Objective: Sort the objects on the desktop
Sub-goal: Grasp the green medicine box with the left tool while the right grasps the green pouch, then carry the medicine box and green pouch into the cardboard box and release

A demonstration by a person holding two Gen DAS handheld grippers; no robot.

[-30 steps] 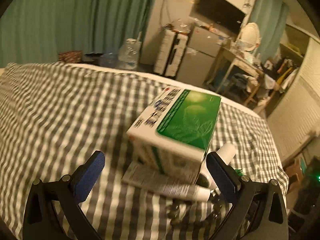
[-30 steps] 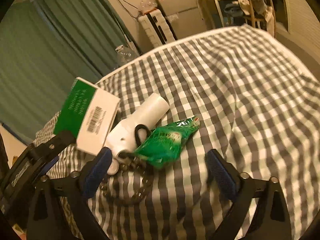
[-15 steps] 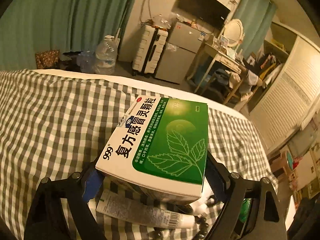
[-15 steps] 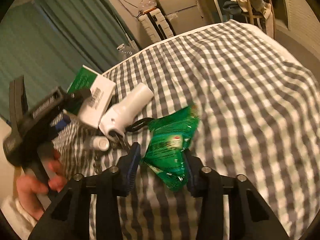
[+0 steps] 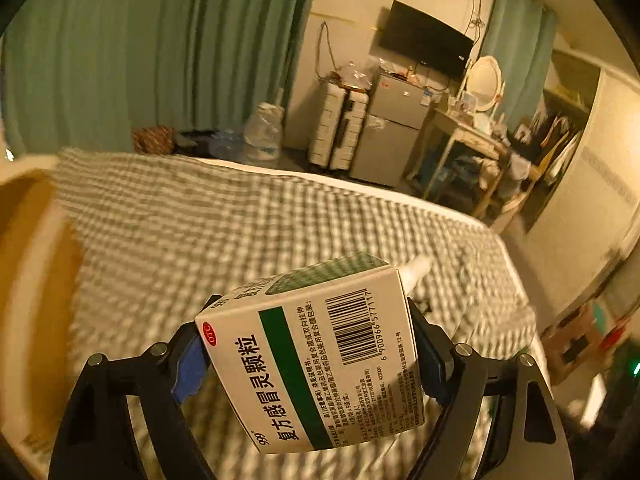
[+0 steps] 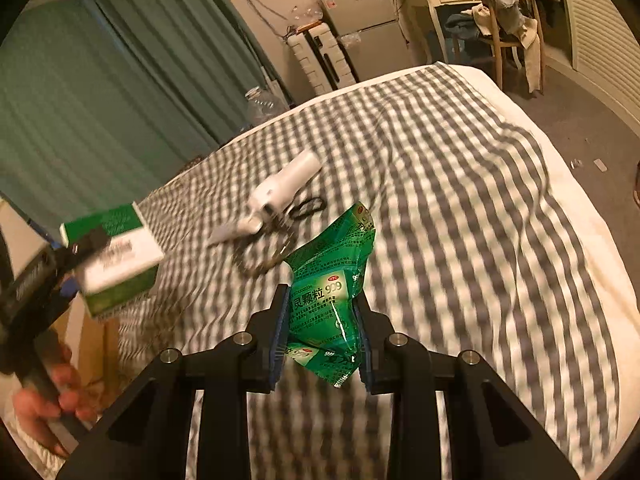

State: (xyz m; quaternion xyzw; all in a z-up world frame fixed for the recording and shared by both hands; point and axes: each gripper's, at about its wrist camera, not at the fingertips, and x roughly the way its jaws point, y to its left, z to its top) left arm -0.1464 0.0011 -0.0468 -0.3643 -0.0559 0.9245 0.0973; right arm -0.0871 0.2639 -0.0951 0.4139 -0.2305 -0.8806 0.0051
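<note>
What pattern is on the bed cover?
A grey-and-white check on the bed cover, clearest in the right wrist view.

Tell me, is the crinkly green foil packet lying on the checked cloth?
No, the crinkly green foil packet is pinched between the right tongs, lifted above the checked cloth.

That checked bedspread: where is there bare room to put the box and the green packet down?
The checked bedspread lies bare across its whole right side, from the green packet out to the white edge, and along the far end toward the fridge. It is crowded left of the middle, where the white bottle, a black loop and a bead string cluster. The box hangs over the left edge.
</note>
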